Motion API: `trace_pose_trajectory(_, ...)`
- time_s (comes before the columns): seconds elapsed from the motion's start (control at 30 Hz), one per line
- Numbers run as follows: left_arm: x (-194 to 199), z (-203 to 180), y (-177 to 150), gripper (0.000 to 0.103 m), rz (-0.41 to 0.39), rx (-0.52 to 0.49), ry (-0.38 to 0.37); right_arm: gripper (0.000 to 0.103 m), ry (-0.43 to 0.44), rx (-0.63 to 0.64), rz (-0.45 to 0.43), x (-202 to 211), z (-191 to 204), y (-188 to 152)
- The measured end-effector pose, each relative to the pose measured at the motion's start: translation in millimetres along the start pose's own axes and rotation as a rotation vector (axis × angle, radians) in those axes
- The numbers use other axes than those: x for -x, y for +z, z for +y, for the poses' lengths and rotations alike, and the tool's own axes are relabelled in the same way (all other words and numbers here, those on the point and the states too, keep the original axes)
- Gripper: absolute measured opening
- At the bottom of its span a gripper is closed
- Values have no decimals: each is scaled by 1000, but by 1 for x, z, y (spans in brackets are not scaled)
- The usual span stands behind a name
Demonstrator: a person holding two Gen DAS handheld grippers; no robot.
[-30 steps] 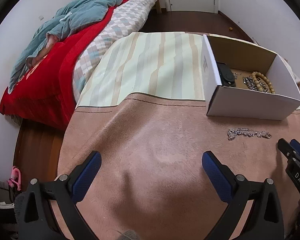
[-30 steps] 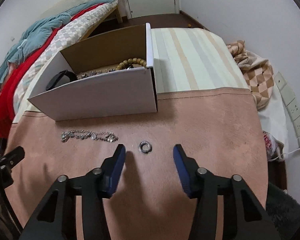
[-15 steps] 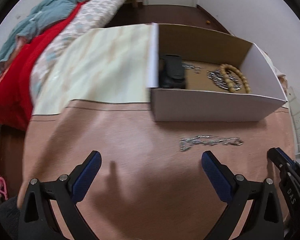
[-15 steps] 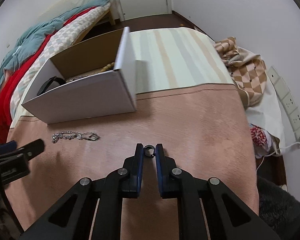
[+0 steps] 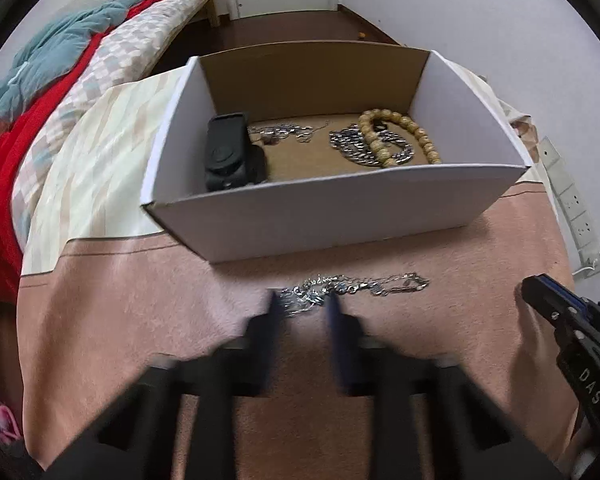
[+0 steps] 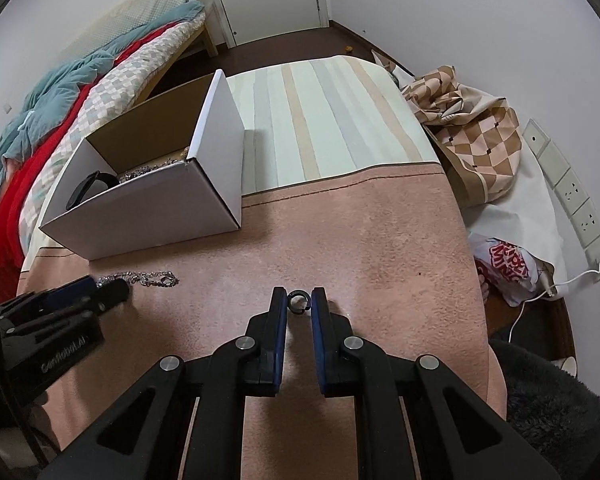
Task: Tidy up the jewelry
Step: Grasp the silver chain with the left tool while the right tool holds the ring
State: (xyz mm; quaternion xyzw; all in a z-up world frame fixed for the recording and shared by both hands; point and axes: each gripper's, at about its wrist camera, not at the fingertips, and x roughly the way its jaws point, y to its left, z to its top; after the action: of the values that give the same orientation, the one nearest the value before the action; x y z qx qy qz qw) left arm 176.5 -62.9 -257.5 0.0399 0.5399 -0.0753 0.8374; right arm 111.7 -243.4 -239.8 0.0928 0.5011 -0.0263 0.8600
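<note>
Both grippers are closing in at once: the right gripper (image 6: 299, 305) is now pinching the small dark metal ring (image 6: 299, 302) between its 2 blue pads, where a second ago it stood wide open. The left gripper (image 5: 303, 305) — blurred, narrowing, not yet clamped — is closing around the silver chain bracelet (image 5: 356, 283) lying just before the white cardboard box (image 5: 340, 216). Both pieces look ready for the box — already holding beads and chains.
</note>
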Motion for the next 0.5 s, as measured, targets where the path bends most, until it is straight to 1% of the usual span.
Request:
trace_pose_trajectory(0.1, 1, 3, 2, 6, 0, 16, -17, 13, 8, -2, -1, 2, 3, -1)
trace_pose_trajectory(0.2, 11, 7, 2, 6, -15, 35, -42, 13, 21, -2, -8, 8, 5, 0)
trace_pose_trajectory(0.5, 70, 11, 8, 6, -91, 33, -147, 13, 73, -5, -55, 40, 10, 8)
